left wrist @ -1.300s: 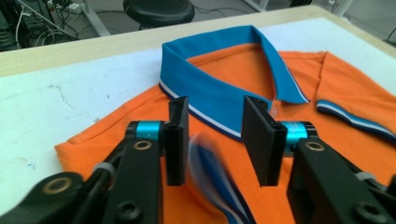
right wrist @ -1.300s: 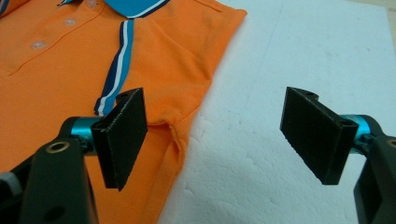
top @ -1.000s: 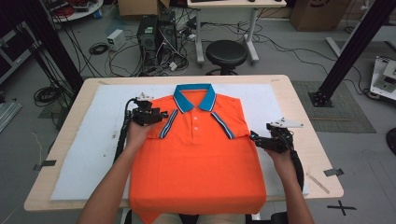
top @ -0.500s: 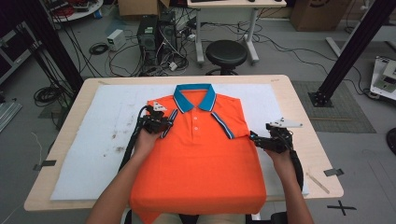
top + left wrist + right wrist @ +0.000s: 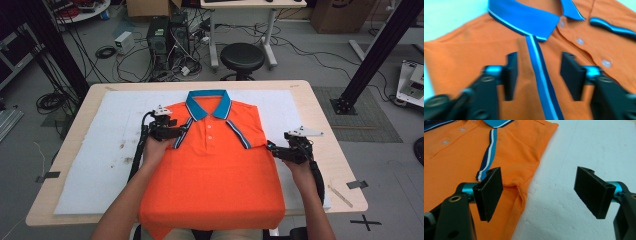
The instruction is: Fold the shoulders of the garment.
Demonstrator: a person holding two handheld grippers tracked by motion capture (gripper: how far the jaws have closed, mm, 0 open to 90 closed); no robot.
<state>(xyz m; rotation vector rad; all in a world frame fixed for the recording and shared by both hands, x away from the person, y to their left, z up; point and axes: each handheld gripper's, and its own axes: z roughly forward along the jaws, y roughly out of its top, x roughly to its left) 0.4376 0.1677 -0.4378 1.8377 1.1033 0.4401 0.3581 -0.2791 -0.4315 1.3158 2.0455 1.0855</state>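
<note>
Left gripper [image 5: 537, 75]: released, its jaws having just been opening; they are held apart over the polo shirt [image 5: 215, 165] at its left shoulder, with the blue-and-white stripe [image 5: 541, 82] seen between them and no cloth pinched.
Right gripper [image 5: 541, 195]: released, jaws spread wide at the shirt's right edge; one jaw is seen over the folded-in sleeve edge [image 5: 520, 195], the other over the white foam sheet [image 5: 579, 152], nothing being held.
Polo shirt: laid flat, front up, in the middle of the foam sheet on the counter [image 5: 320, 105], blue collar [image 5: 209, 102] toward the far side, sleeves apparently tucked in, hem hanging over the near edge toward the person.
Risk, left side: if the jaws are closed where they stand, only the top layer by the stripe may be caught, so that the folded shoulder would be pulled open or wrinkled.
Risk, right side: with one jaw off the cloth, the foam may be scraped or the edge missed, and the fold would be left uneven.
Risk, hem: because of the overhang, the shirt may be dragged toward the person once it is lifted.
Containers: none are seen on the counter; nothing is held in anything.
</note>
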